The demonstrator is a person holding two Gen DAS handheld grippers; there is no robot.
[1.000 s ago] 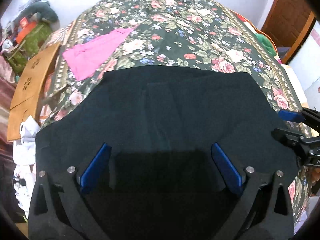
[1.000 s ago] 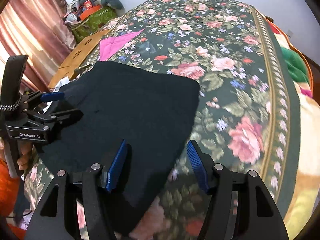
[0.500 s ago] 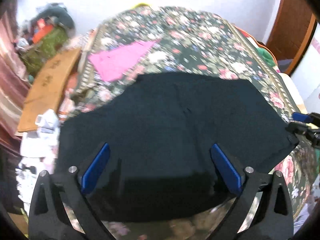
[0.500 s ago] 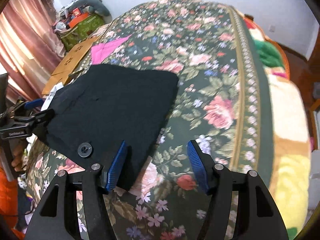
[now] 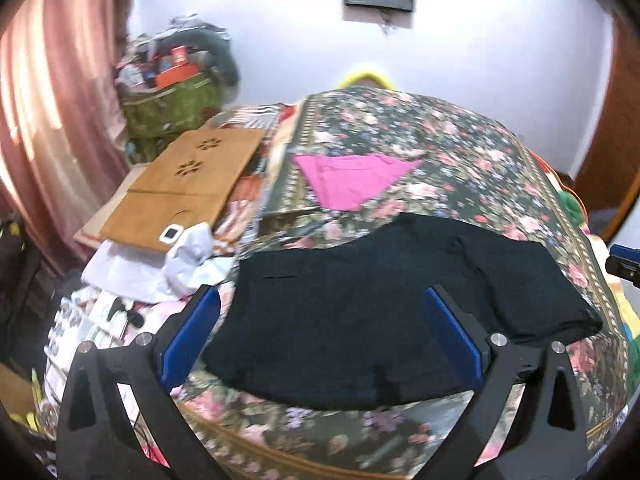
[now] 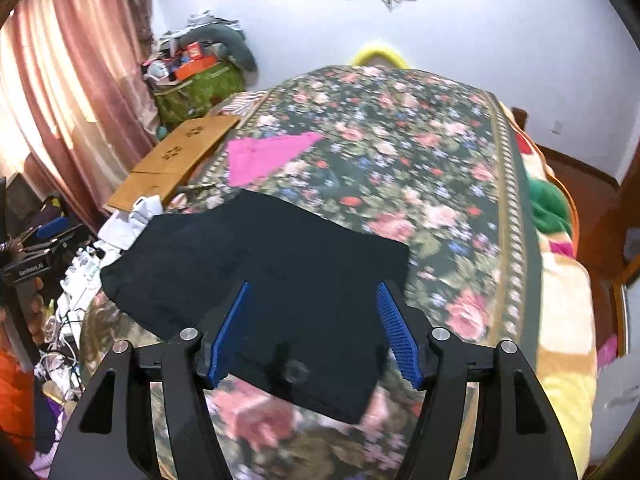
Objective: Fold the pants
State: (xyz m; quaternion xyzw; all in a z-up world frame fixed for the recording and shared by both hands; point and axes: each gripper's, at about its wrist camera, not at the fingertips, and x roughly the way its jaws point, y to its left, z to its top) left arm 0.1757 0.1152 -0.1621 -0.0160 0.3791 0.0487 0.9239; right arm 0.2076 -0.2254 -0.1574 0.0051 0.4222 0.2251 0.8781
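Near the bed's (image 6: 452,184) front edge, folded black pants (image 5: 392,312) lying flat; left gripper (image 5: 320,340) and right gripper (image 6: 314,332) above, jaws spread, empty, right just widened.

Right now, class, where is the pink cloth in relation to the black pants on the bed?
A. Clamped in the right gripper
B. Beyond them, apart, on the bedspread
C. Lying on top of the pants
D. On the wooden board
B: the pink cloth lies flat on the flowered bedspread, with bedspread showing between it and the black pants.
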